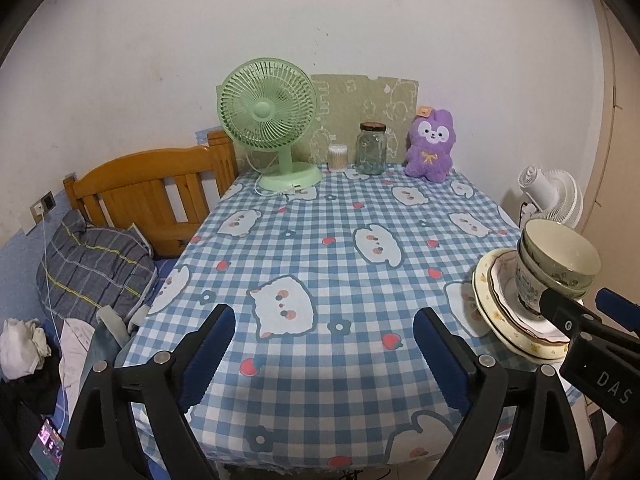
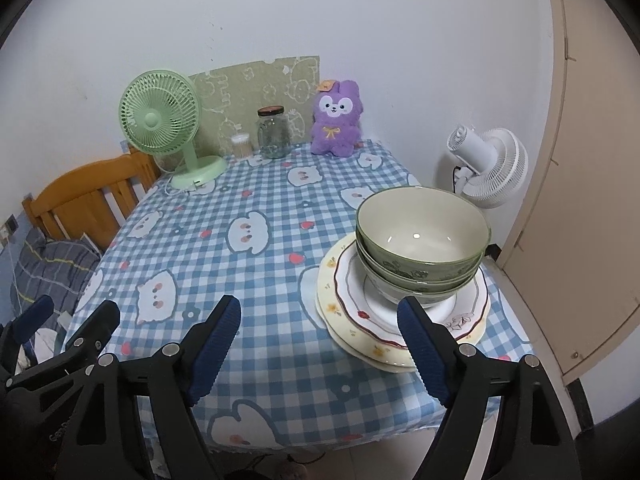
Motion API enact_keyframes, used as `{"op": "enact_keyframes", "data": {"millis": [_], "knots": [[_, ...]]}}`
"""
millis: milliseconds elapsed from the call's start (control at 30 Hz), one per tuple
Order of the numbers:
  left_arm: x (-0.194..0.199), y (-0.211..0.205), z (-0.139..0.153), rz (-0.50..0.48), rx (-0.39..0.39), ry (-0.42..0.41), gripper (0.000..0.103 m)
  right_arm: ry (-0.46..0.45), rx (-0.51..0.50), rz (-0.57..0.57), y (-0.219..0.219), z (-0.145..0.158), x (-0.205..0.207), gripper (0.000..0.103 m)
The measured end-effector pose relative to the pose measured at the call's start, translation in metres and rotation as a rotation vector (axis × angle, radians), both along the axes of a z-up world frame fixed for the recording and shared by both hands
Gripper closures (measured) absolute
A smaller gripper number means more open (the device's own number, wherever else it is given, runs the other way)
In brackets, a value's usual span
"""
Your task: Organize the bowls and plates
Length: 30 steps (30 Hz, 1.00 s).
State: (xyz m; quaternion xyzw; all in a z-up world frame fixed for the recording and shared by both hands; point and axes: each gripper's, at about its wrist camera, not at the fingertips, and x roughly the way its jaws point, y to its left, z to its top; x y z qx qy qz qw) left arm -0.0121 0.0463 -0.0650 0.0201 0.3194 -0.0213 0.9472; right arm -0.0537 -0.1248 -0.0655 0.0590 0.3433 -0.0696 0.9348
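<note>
White plaster walls (image 2: 280, 12) close in a small room, with a beige door (image 2: 592, 200) at the right. Against the back wall stands a table under a blue-and-white checked cloth (image 1: 332, 264) printed with cartoon faces, red hearts and small flowers. Along the table's far edge, from left to right, sit a green desk fan (image 1: 267, 120), a small tub of cotton swabs (image 1: 338, 157), a glass jar (image 1: 372, 148) with a dark lid, and a purple plush rabbit (image 1: 430, 150). Behind them a green patterned board (image 1: 366, 104) leans on the wall. A white fan (image 2: 490, 168) stands off the table's right side, near the door. To the left a wooden headboard (image 1: 152, 192) rises beside the table, with a grey striped pillow (image 1: 94, 268) and loose clothes lower down.

On the right part of the cloth, near the front edge, lie stacked plates (image 2: 360, 320): a cream plate with small flowers at the bottom and a white plate with a red scalloped rim on it. Green bowls (image 2: 422, 240) are nested upright on top of the plates.

The left gripper (image 1: 324, 348) hangs over bare cloth with its blue-padded jaws wide apart and nothing between them. The right gripper (image 2: 320, 344) also has its jaws spread apart, empty, its right finger in front of the plates' near rim.
</note>
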Motion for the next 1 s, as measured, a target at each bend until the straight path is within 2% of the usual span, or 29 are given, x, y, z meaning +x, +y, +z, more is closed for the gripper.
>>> {"op": "enact_keyframes", "data": {"millis": [667, 1000], "knots": [[-0.0043, 0.0005, 0.0071, 0.017, -0.003, -0.057, 0.006, -0.035, -0.022, 0.014, 0.0050, 0.0048, 0.0014, 0.019], [-0.0043, 0.0003, 0.0061, 0.029, -0.011, -0.041, 0.005, -0.031, -0.029, 0.022, 0.0051, 0.0038, -0.0008, 0.019]]}}
